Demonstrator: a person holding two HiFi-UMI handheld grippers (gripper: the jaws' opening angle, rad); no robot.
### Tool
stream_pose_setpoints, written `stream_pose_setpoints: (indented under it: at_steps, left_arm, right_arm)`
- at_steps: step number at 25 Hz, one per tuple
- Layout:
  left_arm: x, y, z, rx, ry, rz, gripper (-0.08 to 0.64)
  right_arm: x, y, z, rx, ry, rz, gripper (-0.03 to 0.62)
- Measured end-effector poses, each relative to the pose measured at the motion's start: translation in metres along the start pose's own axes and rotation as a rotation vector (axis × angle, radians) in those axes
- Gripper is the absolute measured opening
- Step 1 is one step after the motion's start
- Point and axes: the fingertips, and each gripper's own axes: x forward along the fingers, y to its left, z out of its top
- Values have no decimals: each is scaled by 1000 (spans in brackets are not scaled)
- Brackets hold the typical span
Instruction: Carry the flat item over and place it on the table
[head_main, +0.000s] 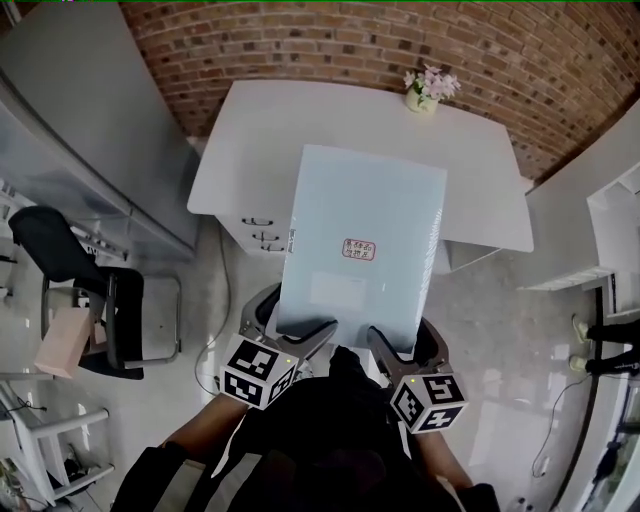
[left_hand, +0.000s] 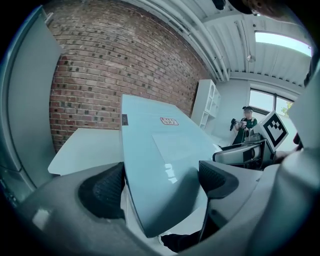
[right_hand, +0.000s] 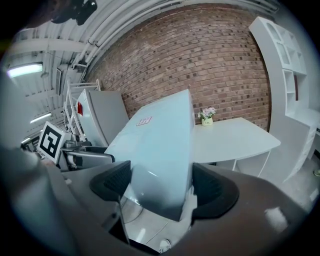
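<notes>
A pale blue flat panel (head_main: 362, 245) with a small red-printed label is held up in the air, reaching out over the near edge of the white table (head_main: 250, 140). My left gripper (head_main: 300, 338) is shut on the panel's near left corner (left_hand: 160, 190). My right gripper (head_main: 392, 352) is shut on the near right corner (right_hand: 160, 175). In both gripper views the panel (left_hand: 165, 145) runs away from the jaws toward the brick wall. The table (right_hand: 235, 137) lies ahead and below.
A small vase of flowers (head_main: 427, 92) stands at the table's far right; the vase (right_hand: 206, 116) shows in the right gripper view too. White drawers (head_main: 258, 232) sit under the table. A black chair (head_main: 85, 290) is left, white shelves (head_main: 612, 235) right. A person (left_hand: 243, 127) stands far off.
</notes>
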Motion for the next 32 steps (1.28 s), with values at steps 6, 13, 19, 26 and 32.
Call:
stream_pose_setpoints:
  at_steps: [6,13,19,26,32]
  left_arm:
    - [35,22,18,-13,13,34,472]
    - [80,35,38,-30,23,60,474]
    - [113,43,48,-45,37,86,474]
    - [136,47,52,-61,42,131,476]
    - [146,53,54,-68,59,150,477]
  right_arm:
    - [39,-23,22,0,16,34,390]
    - [73,-59,47,-2,37,59,390]
    - [98,-85,60,4,50,80,390]
    - [118,-106,68,1,63,120,390]
    - [131,-114,70,20,80,138,390]
